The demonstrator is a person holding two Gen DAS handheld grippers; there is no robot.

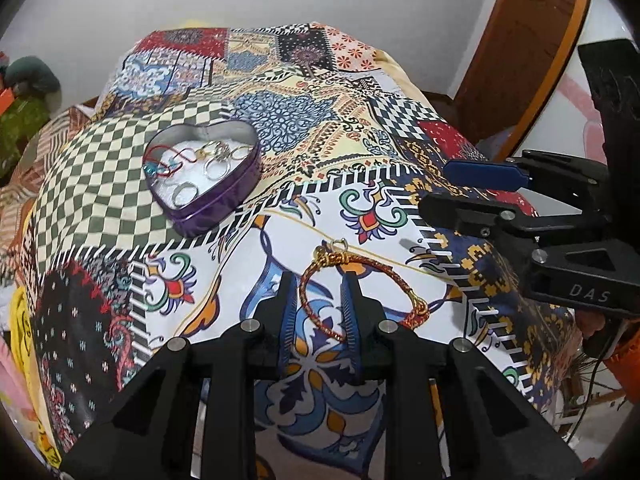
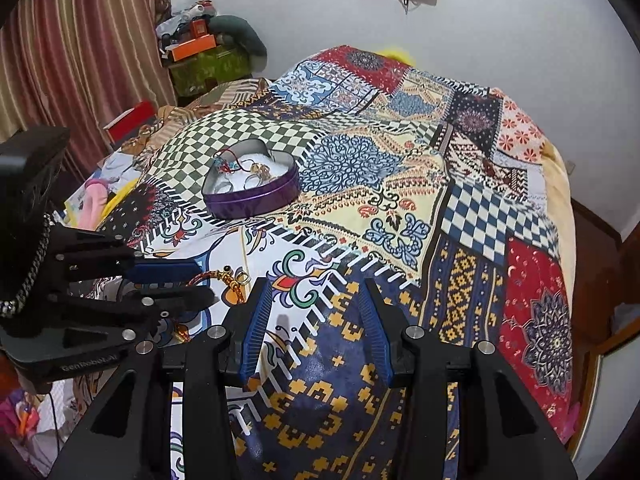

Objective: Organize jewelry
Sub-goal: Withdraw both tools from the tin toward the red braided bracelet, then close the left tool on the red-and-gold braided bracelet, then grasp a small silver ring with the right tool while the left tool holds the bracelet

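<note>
A red-and-gold braided bracelet [image 1: 337,258] with a small ring charm lies flat on the patterned bedspread [image 1: 280,128]. My left gripper [image 1: 318,280] hangs just over it, open. The bracelet's left arc runs between the jaws, and the pads do not press on it. In the right wrist view the same bracelet [image 2: 231,280] shows beside the left gripper [image 2: 206,282]. My right gripper [image 2: 314,286] stands open over the bedspread with nothing between its fingers; from the left wrist it appears at the right [image 1: 434,188]. A purple heart-shaped tin [image 1: 224,208] [image 2: 256,200] farther back holds rings and red cords on white padding.
The bedspread [image 2: 400,184] drapes over a bed that falls away at the sides. A wooden door [image 1: 520,60] stands at the right. A striped curtain [image 2: 80,60] and a pile of boxes and cloth [image 2: 208,52] are at the far left.
</note>
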